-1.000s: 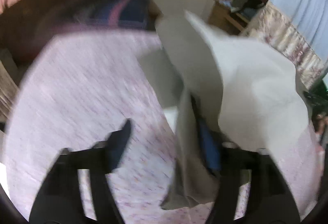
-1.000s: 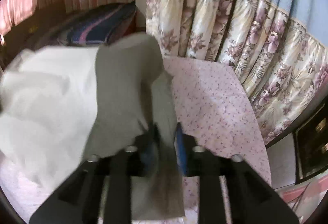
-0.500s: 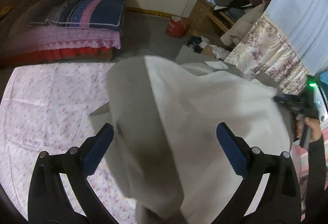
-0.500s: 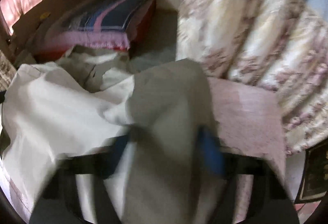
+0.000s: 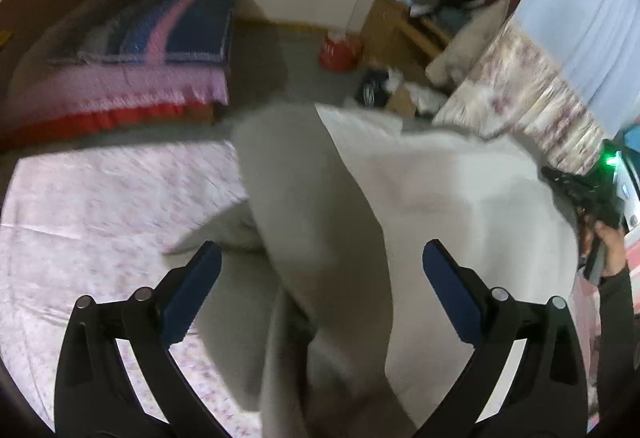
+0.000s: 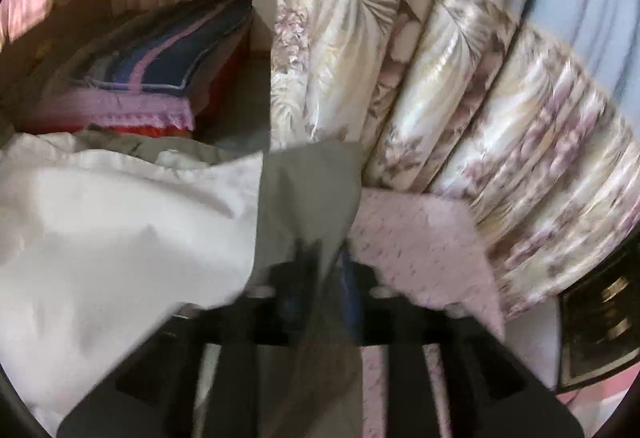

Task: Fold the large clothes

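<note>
Lying heaped on the pink flowered sheet (image 5: pixel 92 205), the white garment (image 5: pixel 440 205) is the landmark for all below.

L of garment: folded blankets (image 5: pixel 132 49) stacked well back, sheet bare betw. them and cloth.

L gripper (image 5: pixel 322 290): jaws spread wide, blue pads (image 5: pixel 192 298) either side of a grey fold of the garment, pads not pressing on it. Nothing pinched.

R of garment, L wrist view: person's hand (image 5: pixel 610 242) w/ dark sleeve holds the R gripper (image 5: pixel 576 189) at the cloth's far edge.

R wrist view: blurred. Garment (image 6: pixel 120 222) fills L half; a grey fold runs down betw. the R gripper (image 6: pixel 324 278) fingers. Jaws have just been opening, part apart now; can't tell if pads still bite the cloth. Flowered curtain (image 6: pixel 500 141) hangs just R of garment, sheet (image 6: pixel 420 238) below it.
</note>
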{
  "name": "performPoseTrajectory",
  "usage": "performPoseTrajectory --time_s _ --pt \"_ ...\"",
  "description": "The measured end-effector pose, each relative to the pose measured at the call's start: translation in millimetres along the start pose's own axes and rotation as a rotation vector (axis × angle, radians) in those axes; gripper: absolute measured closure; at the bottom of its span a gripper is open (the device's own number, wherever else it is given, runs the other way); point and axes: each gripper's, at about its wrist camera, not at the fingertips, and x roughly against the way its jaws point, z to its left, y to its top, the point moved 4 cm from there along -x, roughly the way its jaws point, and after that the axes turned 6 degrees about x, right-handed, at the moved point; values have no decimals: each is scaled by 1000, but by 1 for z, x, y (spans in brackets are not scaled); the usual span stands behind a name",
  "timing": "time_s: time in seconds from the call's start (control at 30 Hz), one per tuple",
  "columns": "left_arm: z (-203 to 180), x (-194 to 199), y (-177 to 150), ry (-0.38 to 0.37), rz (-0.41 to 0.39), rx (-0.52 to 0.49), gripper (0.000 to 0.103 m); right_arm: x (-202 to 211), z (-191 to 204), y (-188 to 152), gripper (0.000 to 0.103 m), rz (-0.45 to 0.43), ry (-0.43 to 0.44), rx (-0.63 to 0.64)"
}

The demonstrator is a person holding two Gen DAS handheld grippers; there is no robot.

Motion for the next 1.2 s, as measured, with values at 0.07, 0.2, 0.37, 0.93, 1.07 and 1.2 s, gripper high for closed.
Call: performPoseTrajectory --time_s 0.07,0.2,0.37,0.93,1.07,1.2 --pt "-3 -24 4 27 53 7 15 8 -11 1 35 -13 14 -48" --pt "-13 -42 22 24 54 -3 101 -3 -19 -9 32 79 -19 -22" --pt "-28 35 55 -33 -220 8 103 5 -15 -14 32 32 24 10" --pt "30 35 44 230 -140 14 3 -51 -31 -11 55 173 145 -116" --pt "25 14 22 179 -77 39 3 6 -12 10 96 -128 -1 48" --pt "20 -12 1 189 -32 11 3 0 -44 -9 96 -141 -112 -47"
